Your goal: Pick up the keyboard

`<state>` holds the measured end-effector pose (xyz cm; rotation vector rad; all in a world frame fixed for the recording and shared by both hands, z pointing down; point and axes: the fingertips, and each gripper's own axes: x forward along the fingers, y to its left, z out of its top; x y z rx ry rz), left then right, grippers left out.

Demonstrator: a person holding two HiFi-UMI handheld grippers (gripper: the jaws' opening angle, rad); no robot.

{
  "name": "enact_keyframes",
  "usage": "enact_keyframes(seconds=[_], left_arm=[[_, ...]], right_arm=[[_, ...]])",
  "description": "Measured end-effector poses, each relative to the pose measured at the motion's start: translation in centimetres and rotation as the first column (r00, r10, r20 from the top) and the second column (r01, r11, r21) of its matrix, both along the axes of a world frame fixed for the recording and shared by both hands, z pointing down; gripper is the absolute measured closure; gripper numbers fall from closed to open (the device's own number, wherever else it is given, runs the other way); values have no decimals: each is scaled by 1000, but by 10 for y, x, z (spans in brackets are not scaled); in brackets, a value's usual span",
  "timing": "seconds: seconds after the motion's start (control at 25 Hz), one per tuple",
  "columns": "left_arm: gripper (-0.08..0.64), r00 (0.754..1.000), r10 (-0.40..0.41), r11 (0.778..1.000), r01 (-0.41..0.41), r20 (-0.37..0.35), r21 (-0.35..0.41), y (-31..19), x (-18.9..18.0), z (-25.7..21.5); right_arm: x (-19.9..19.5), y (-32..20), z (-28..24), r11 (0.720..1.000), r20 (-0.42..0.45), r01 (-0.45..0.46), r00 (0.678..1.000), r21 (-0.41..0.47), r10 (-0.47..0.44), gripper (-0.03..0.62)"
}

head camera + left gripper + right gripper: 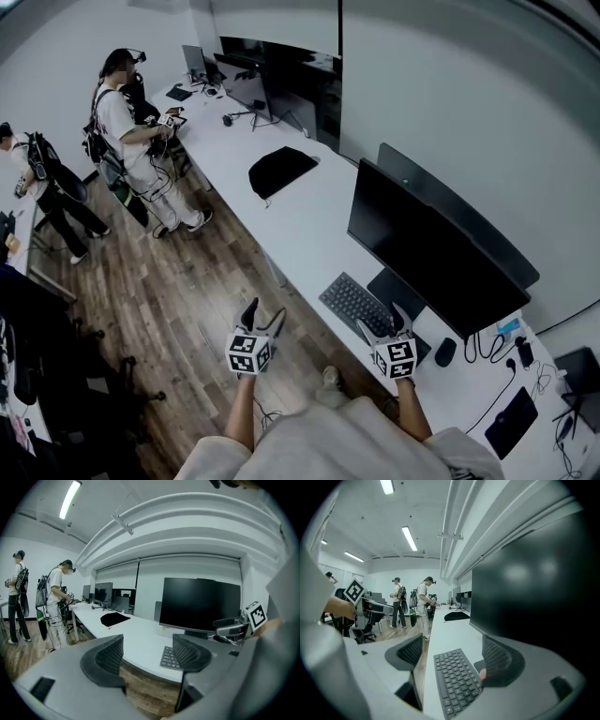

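A dark grey keyboard (354,305) lies on the long white desk (300,225), in front of a big black monitor (431,248). My right gripper (382,323) is open at the keyboard's near end. In the right gripper view the keyboard (454,679) runs away between the spread jaws, with the right fingertip (499,660) over its right edge. My left gripper (263,318) hangs open over the floor, just off the desk's front edge and left of the keyboard. The left gripper (147,656) holds nothing, and beyond it the keyboard (168,658) shows.
A black mouse (445,352) and cables lie right of the keyboard. Farther along the desk sit a black cloth (279,169) and more monitors (253,84). Two people (131,141) stand on the wooden floor at the far left. Office chairs crowd the left edge.
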<state>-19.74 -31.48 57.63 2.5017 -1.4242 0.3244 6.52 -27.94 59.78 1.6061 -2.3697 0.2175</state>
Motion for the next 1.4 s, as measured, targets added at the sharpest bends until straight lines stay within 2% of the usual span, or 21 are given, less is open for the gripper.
enact_keyframes(seconds=[0.32, 0.52, 0.88, 1.12, 1.4], left_arm=[[252, 1000, 8, 1000, -8, 10, 6, -46, 34, -5], [252, 999, 33, 999, -33, 21, -3, -58, 50, -5], [252, 990, 138, 990, -138, 21, -16, -70, 84, 2], [252, 956, 292, 956, -292, 12, -14, -83, 118, 4], [252, 898, 441, 897, -440, 13, -37, -101, 149, 11]], right_arm=[[25, -39, 6, 1000, 23, 5, 1000, -16, -4, 209], [35, -43, 9, 1000, 30, -10, 999, -26, 11, 213], [58, -25, 19, 992, 40, -111, 993, -50, 114, 216], [86, 5, 22, 960, 18, -275, 961, -54, 276, 216], [109, 39, 22, 882, 17, -466, 884, -69, 468, 216]])
